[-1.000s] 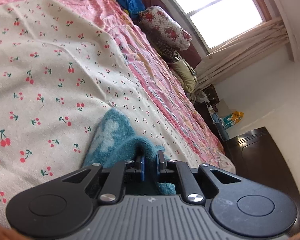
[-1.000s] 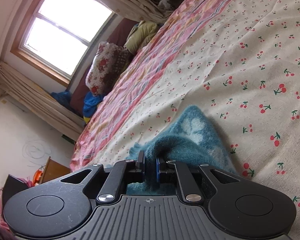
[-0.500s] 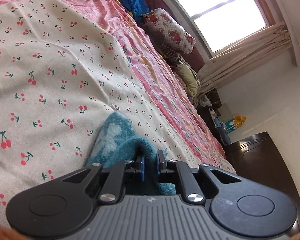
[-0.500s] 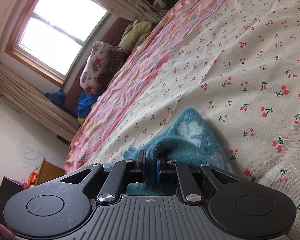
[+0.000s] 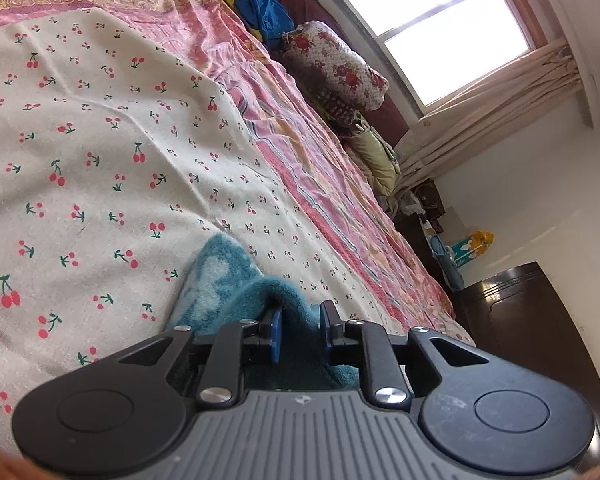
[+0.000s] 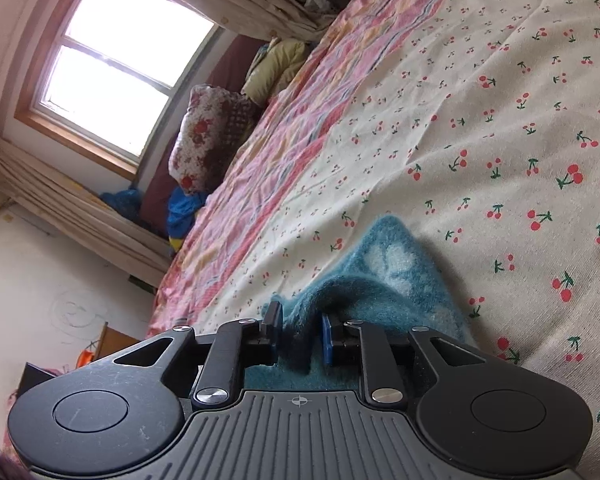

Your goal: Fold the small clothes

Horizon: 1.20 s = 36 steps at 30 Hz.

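A small fuzzy teal garment with pale patches point(image 5: 220, 280) lies on the cherry-print sheet point(image 5: 80, 140). My left gripper point(image 5: 300, 330) stands at its near edge, jaws parted, a fold of the teal fabric loose between the blue pads. In the right wrist view the same garment point(image 6: 388, 276) lies on the sheet point(image 6: 500, 100). My right gripper point(image 6: 300, 332) is also parted, with a ridge of fabric rising between its pads. Neither gripper pinches the cloth.
A pink patterned bedspread point(image 5: 300, 140) runs beyond the sheet. A floral pillow point(image 5: 336, 64), blue clothes point(image 5: 264, 12) and a yellow-green bundle point(image 5: 376, 156) lie by the window. A dark wooden cabinet point(image 5: 520, 320) stands past the bed's edge.
Both grippers have opened: their pads were pinched on the teal fabric before and now stand apart with the fold loose between them. The garment has settled lower on the sheet.
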Tool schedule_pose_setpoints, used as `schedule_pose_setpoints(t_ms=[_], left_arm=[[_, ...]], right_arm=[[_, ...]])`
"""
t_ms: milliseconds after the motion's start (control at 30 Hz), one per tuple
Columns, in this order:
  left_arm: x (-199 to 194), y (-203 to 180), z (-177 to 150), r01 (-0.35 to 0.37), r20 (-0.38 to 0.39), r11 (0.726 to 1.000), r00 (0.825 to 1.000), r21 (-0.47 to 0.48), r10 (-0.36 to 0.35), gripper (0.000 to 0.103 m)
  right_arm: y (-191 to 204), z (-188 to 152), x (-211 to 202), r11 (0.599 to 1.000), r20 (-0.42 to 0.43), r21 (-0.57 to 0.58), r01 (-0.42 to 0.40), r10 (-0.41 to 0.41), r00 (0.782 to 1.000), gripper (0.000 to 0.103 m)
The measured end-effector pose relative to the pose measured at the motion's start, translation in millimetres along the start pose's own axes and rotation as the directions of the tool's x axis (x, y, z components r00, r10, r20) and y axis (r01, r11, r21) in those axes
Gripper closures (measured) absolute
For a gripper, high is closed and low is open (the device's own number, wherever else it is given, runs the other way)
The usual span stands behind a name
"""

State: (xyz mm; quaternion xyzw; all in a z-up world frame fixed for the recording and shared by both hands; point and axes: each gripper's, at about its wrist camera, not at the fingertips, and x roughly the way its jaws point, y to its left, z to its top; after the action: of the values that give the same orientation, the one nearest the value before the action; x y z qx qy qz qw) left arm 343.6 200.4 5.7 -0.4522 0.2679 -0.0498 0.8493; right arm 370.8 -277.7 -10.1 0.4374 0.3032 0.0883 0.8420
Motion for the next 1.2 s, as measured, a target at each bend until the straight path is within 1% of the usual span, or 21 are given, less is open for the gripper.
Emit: schedule_pose_setpoints(t_ms=[67, 133, 167, 200, 267, 367, 467, 533, 600, 667, 733, 767, 800, 833, 900, 933, 1000, 1100, 1167, 1200], left_arm=[[-1.0, 2.7, 1.1, 0.018, 0.004, 1.000, 1.000, -0.024, -0.017, 0.076], [-3.4, 5.0, 3.4, 0.030, 0.018, 0.998, 0.999, -0.046, -0.030, 0.072], [-6.4, 4.5, 4.7, 0.023, 0.041, 0.999, 0.999, -0.045, -0.021, 0.068], [-11.2, 2.6, 6.2, 0.008, 0.081, 1.000, 0.997, -0.029, -0.005, 0.061], [-21.3, -2.9, 11.4, -0.017, 0.147, 1.000, 0.989, 0.003, 0.016, 0.052], [-30.6, -9.8, 16.1, -0.031, 0.169, 0.999, 0.985, 0.044, 0.024, 0.051], [-35.8, -20.2, 7.5, -0.094, 0.166, 0.983, 0.984, 0.157, 0.068, 0.050], [-35.9, -24.1, -1.9, -0.118, 0.147, 0.968, 0.985, 0.221, 0.086, 0.049], [-32.1, -26.7, -10.7, -0.138, 0.130, 0.953, 0.986, 0.269, 0.106, 0.048], [-23.5, -29.7, -17.0, -0.168, 0.112, 0.936, 0.984, 0.310, 0.139, 0.048], [-12.1, -31.9, -21.7, -0.195, 0.086, 0.917, 0.981, 0.349, 0.176, 0.048], [-7.9, -32.3, -24.9, -0.216, 0.086, 0.905, 0.976, 0.367, 0.198, 0.048], [-3.7, -33.4, -28.1, -0.244, 0.093, 0.887, 0.970, 0.392, 0.225, 0.048], [-0.6, -33.7, -31.2, -0.274, 0.106, 0.867, 0.962, 0.417, 0.253, 0.048], [4.1, -31.2, -36.2, -0.325, 0.125, 0.835, 0.945, 0.444, 0.302, 0.049], [5.5, -28.1, -37.7, -0.334, 0.120, 0.831, 0.942, 0.444, 0.314, 0.049], [6.5, -20.7, -39.4, -0.337, 0.104, 0.838, 0.940, 0.428, 0.325, 0.049], [2.3, -17.7, -41.8, -0.346, 0.118, 0.841, 0.937, 0.416, 0.327, 0.049], [-1.2, -18.7, -44.2, -0.348, 0.127, 0.841, 0.937, 0.414, 0.325, 0.049], [-1.1, -18.3, -45.8, -0.349, 0.122, 0.840, 0.936, 0.415, 0.329, 0.049]], right_arm=[[-1.5, 0.1, -1.2, 1.000, 0.000, 0.008, -0.012, 0.012, 1.000, 0.082], [-2.5, 0.8, -2.9, 0.999, -0.001, 0.017, -0.042, 0.042, 0.999, 0.071], [-2.2, 1.4, -4.0, 0.998, 0.001, 0.016, -0.055, 0.055, 0.998, 0.068], [-0.7, 2.3, -5.9, 0.998, 0.010, 0.008, -0.064, 0.063, 0.998, 0.062], [4.3, 5.5, -11.0, 0.997, 0.034, -0.021, -0.071, 0.071, 0.997, 0.060], [11.3, 9.4, -15.9, 0.996, 0.041, -0.057, -0.066, 0.069, 0.997, 0.059], [24.4, 5.6, -22.5, 0.982, 0.068, -0.191, -0.006, 0.019, 0.997, 0.059], [32.6, 0.1, -23.4, 0.953, 0.096, -0.296, 0.066, -0.039, 0.995, 0.057], [39.8, -7.6, -18.7, 0.901, 0.122, -0.407, 0.151, -0.111, 0.986, 0.057], [43.3, -14.8, -6.7, 0.850, 0.117, -0.482, 0.215, -0.181, 0.977, 0.057], [45.9, -22.3, 6.9, 0.802, 0.099, -0.544, 0.246, -0.229, 0.968, 0.057], [47.7, -26.0, 13.4, 0.779, 0.097, -0.572, 0.258, -0.248, 0.964, 0.057], [48.5, -29.4, 18.0, 0.763, 0.095, -0.589, 0.268, -0.264, 0.960, 0.061], [49.5, -31.0, 22.7, 0.751, 0.090, -0.601, 0.273, -0.277, 0.957, 0.072], [50.8, -32.5, 31.6, 0.727, 0.087, -0.619, 0.298, -0.314, 0.945, 0.086], [50.7, -32.4, 35.6, 0.717, 0.090, -0.624, 0.312, -0.330, 0.940, 0.093], [48.2, -28.9, 35.5, 0.719, 0.095, -0.616, 0.322, -0.338, 0.936, 0.097], [48.0, -18.9, 29.8, 0.739, 0.129, -0.580, 0.343, -0.333, 0.934, 0.099], [48.6, -12.1, 26.0, 0.751, 0.153, -0.558, 0.353, -0.325, 0.933, 0.103], [48.3, -10.2, 26.9, 0.748, 0.165, -0.554, 0.366, -0.332, 0.929, 0.103]])
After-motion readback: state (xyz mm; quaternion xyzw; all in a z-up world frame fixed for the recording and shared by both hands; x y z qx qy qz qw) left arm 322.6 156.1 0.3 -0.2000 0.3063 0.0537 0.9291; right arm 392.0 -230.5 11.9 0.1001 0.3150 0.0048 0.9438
